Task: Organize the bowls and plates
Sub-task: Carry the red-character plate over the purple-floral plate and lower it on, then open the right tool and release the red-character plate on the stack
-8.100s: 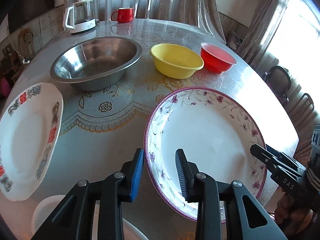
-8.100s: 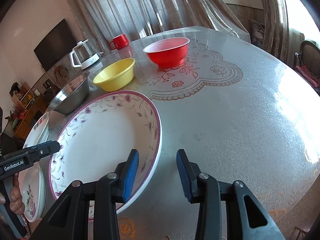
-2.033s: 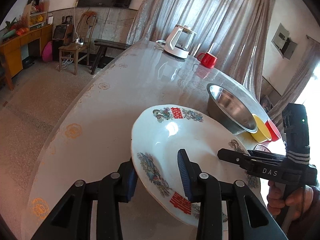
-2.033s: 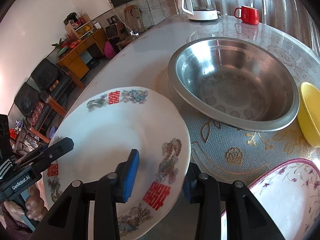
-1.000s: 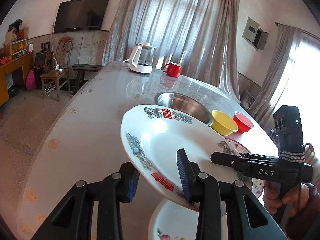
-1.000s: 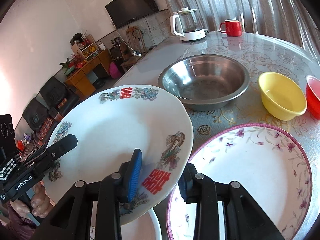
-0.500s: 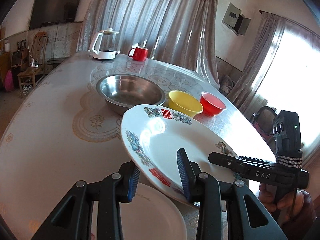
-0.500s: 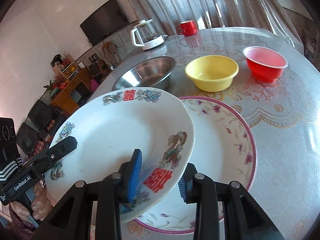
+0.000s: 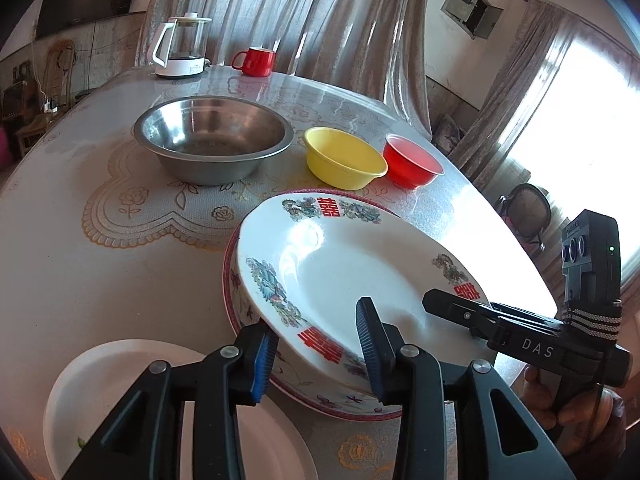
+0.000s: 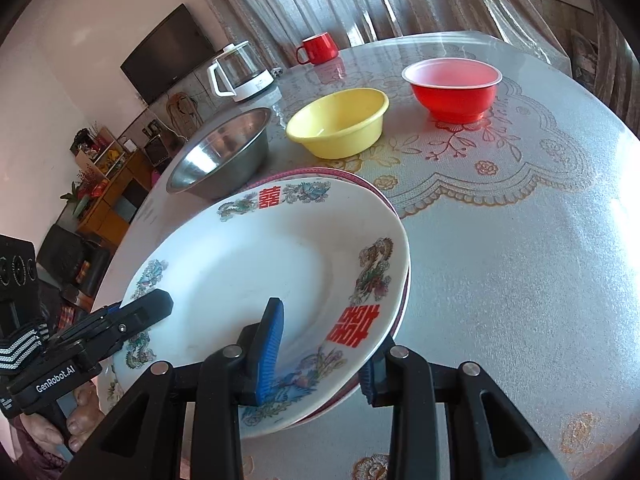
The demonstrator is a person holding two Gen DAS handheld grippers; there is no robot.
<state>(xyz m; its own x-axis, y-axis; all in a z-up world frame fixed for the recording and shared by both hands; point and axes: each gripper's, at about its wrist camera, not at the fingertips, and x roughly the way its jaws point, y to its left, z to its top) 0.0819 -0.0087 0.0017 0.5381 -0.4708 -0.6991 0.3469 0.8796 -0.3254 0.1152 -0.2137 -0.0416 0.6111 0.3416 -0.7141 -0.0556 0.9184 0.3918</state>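
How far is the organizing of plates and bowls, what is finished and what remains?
Done: nothing released as a stack yet. In hand: left gripper and right gripper grip the dragon plate over the floral plate. Remaining: small white plate, steel bowl, yellow bowl, red bowl stand apart.

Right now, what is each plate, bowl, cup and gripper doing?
Dragon plate: gripped at two edges, tilted over the floral plate.
Floral plate: flat on the table, underneath.
Plain white plate: flat, untouched.
Steel bowl, yellow bowl, red bowl: upright, empty.
Red mug: upright.
Kettle: upright, lid on.
Left gripper: jaws opening, plate rim between them.
Right gripper: clamped on plate rim.
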